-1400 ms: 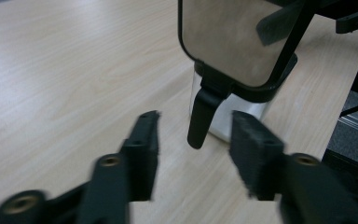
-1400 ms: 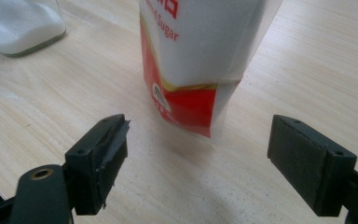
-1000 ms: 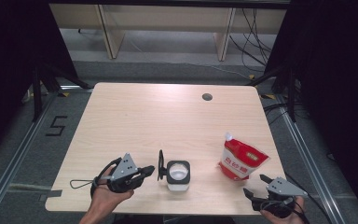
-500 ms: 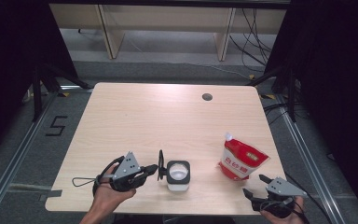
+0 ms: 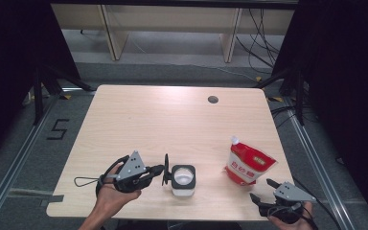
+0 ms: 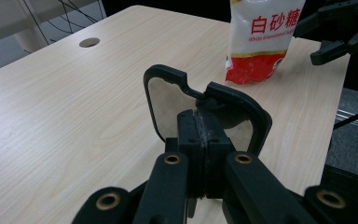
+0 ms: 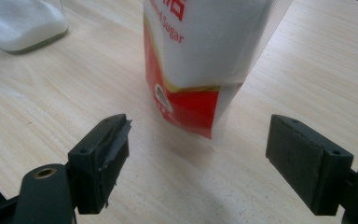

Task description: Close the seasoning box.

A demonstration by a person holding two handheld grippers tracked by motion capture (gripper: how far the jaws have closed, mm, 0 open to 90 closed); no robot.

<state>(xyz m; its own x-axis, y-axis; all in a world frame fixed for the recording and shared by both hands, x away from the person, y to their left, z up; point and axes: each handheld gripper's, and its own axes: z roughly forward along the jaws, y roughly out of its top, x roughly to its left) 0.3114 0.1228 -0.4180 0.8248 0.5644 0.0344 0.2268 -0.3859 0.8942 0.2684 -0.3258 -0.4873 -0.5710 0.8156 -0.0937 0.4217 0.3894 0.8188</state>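
My left gripper (image 6: 200, 140): jaws clamped on a thin black lid (image 6: 205, 107), flipped up beside the square clear jar (image 5: 183, 178) holding white granules. My right gripper (image 7: 205, 158): jaws apart; glossy red-and-white sugar pouch (image 7: 205, 60) upright just ahead.

We are looking at a pale wood-grain table (image 5: 139, 124) that is carrying two things. A clear square jar (image 5: 183, 179) with white grains inside is sitting near the front edge, roughly at the middle. A red and white sugar pouch (image 5: 247, 165) is standing upright to its right (well apart from it). A round cable hole (image 5: 213, 99) is showing at the far right.
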